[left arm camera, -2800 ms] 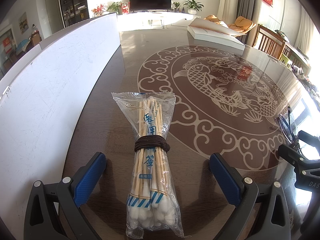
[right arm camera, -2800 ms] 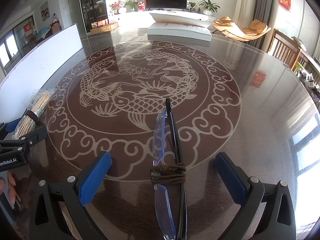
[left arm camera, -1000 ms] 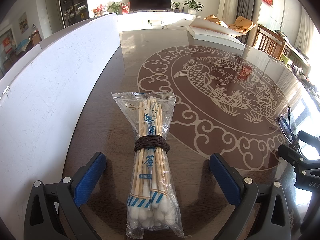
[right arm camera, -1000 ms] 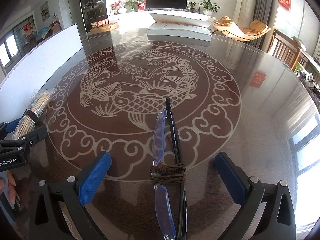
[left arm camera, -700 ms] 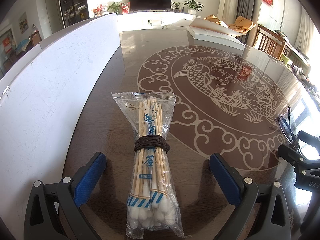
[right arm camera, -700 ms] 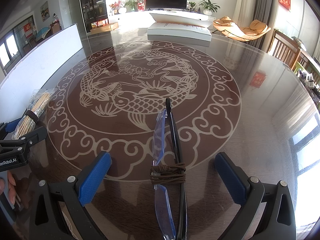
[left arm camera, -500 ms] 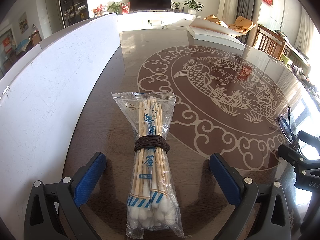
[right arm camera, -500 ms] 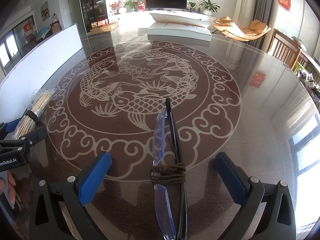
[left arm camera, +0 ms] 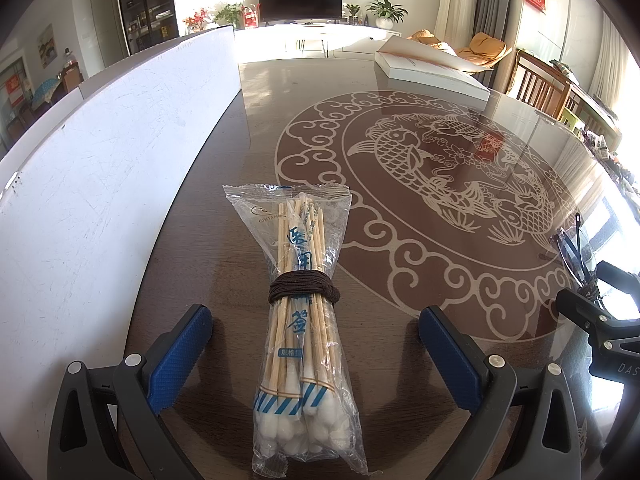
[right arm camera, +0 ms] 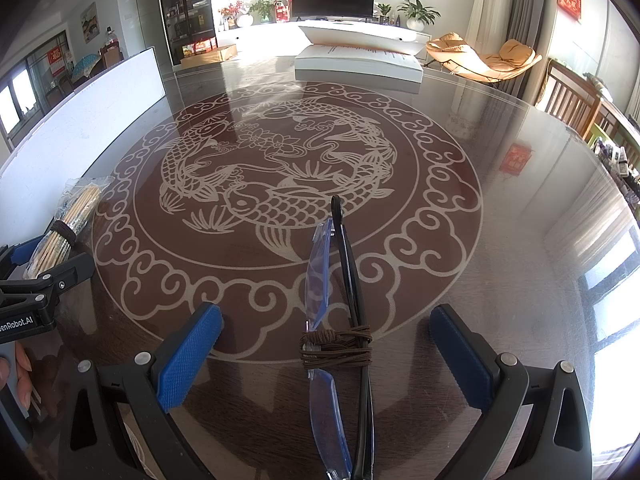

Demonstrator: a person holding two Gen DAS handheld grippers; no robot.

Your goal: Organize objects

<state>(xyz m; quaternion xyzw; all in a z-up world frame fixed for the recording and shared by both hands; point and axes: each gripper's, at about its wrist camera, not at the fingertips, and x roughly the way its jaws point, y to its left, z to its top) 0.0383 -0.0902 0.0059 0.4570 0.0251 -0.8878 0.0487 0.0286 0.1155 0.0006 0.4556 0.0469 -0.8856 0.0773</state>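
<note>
Cotton swab pack [left arm camera: 302, 312], clear bag with brown cord [left arm camera: 303, 287] wrapped round its middle, lies flat on table [left arm camera: 256, 92] between left gripper [left arm camera: 312, 344] fingers, touching neither; jaws spread wide. Folded glasses [right arm camera: 340, 320], also cord-tied, lie between right gripper [right arm camera: 326, 350] fingers, not touching; jaws spread wide too. Fish pattern [right arm camera: 280, 176] ahead of right gripper. White board [left arm camera: 100, 160] stands left of left gripper. White box [right arm camera: 360, 64] at table's far edge.
</note>
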